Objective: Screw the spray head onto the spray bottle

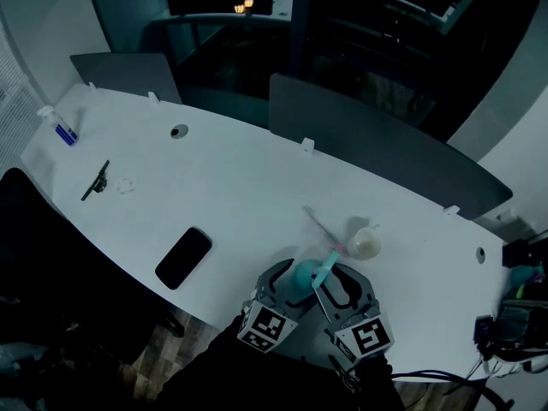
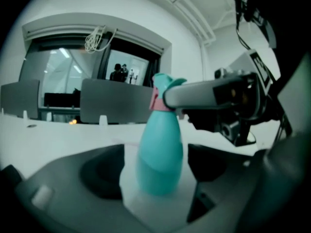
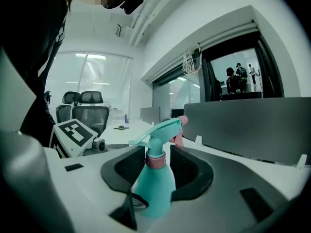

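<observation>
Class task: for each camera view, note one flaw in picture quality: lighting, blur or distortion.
Head view: dim, with a bluish cast over the table. Left gripper view: dark fisheye corners, spray bottle base blurred. Right gripper view: fisheye too, spray bottle sharper.

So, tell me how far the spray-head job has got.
Done, by the look: the spray head sits on the spray bottle, pink collar at the neck; how tight, I cannot tell. In hand: the bottle stands between the open fingers of the left gripper; the right gripper flanks the collar, grip unclear. Left: perhaps final turns, then release.
</observation>
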Tool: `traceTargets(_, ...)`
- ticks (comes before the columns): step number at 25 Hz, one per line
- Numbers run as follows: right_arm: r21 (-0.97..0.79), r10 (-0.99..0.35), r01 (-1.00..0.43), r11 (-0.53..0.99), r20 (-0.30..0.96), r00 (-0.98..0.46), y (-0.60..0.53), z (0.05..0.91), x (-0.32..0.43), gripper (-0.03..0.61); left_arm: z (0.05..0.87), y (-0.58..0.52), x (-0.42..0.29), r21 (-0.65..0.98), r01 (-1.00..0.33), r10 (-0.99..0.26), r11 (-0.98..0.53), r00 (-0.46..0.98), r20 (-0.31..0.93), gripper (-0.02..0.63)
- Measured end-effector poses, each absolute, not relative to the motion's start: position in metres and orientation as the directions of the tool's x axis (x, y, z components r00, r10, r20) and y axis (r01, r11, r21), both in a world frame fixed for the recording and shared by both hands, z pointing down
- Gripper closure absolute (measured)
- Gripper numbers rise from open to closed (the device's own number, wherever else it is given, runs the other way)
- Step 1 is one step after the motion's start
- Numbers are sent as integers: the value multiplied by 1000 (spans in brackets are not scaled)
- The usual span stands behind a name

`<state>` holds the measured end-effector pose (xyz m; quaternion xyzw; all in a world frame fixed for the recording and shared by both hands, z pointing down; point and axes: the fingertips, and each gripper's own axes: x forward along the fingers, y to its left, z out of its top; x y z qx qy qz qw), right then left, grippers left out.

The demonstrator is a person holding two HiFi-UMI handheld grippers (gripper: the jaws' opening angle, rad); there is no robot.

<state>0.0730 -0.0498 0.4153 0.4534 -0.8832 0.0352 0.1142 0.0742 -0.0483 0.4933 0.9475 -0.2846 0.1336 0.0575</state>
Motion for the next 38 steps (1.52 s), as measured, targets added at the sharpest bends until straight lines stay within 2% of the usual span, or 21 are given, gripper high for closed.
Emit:
traceTargets(8,25,-808,-825,564,223,-546,-29,414,90,439,476,-39,27,37,-615,-585,-787,764,273,206)
traceTargets(19,38,-811,-826,562,218,-542,-11,414,108,439,451,-29,5,60,-720,-691,-692,684,237,207)
traceTargets(20,46,-817,-829,557,211,-537,-9,413,110,439,443,-28,3,47,-737,-713,-674,666,219,220)
traceTargets(22,66,-833,-841,537,200,-516,-6,410,115,443,422,-27,-2,3,-783,-772,-622,615,162,385)
traceTargets(24,89,-855,-859,504,191,-482,-3,406,122,574,407,-27,-8,-32,-829,-825,-559,552,119,523)
traceTargets(25,95,-863,-866,491,185,-469,-2,406,124,574,402,-27,-11,-40,-849,-847,-527,520,108,606)
traceTargets(30,87,-889,-892,443,173,-425,2,405,120,574,392,-30,-18,-17,-875,-874,-483,481,67,611)
traceTargets(34,95,-921,-922,375,148,-360,9,401,115,574,374,-26,-18,-15,-848,-848,-529,529,13,612)
traceTargets(38,88,-960,-961,262,122,-250,20,395,120,574,364,-17,-8,-98,-778,-782,-621,624,5,612)
